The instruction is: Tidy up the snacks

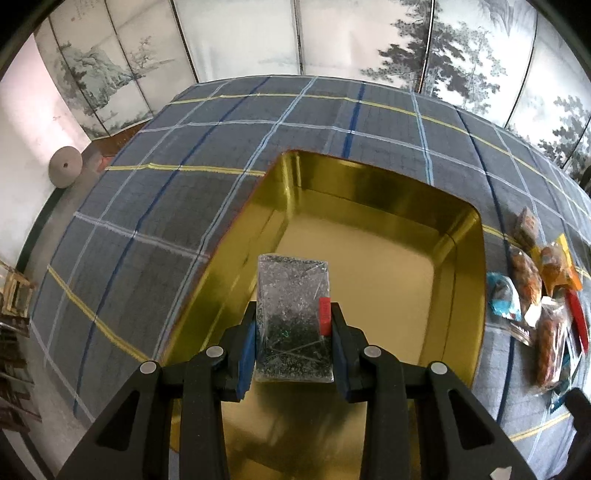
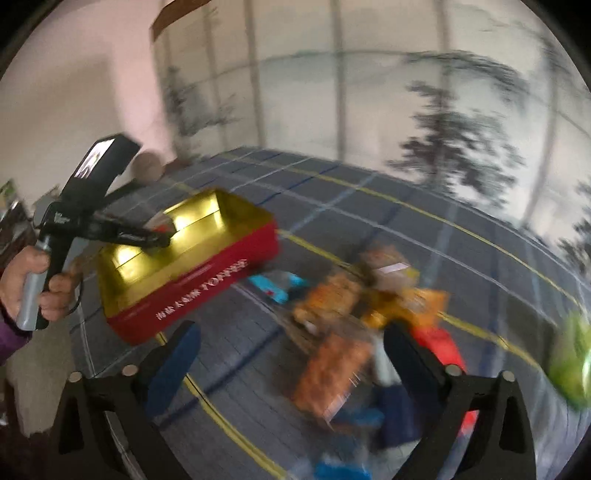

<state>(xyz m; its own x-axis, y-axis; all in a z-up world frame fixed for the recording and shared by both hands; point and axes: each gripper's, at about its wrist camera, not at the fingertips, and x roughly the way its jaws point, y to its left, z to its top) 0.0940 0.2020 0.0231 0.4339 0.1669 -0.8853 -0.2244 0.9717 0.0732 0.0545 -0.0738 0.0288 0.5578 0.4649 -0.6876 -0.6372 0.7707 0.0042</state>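
A: Left hand-held gripper (image 1: 293,332) status?

B: Clamped on a clear snack packet (image 1: 291,317), dark flecked contents, small red label on its right edge. Blue pads press it from both sides, jaws nearly closed. Packet hangs over the open tin (image 1: 465,258), above the near-left part of the gold interior.

A: The tin itself?

B: Rectangular, gold inside, red outside with white lettering. Sits on the counter (image 1: 166,206), which has a grey plaid cloth with yellow, blue and white lines. No packet visible on the gold floor in the left wrist view; the near end is hidden behind the gripper.

A: Right hand-held gripper (image 2: 291,354)?

B: Jaws stand wide, nothing between the pads. It points down at the snack pile (image 2: 354,306). That view is heavily motion-blurred.

A: What's in the pile?

B: Orange, red, blue and teal wrappers, heaped on the cloth just right of the tin. Individual items can't be told apart in the blur. A green object (image 2: 570,365) sits at the far right edge; can't identify it.

A: Anything else?

B: From the right wrist view, a hand (image 2: 33,284) with a purple sleeve grips the left tool's handle, its nose over the tin. Painted screen panels (image 1: 369,33) with trees behind the counter.
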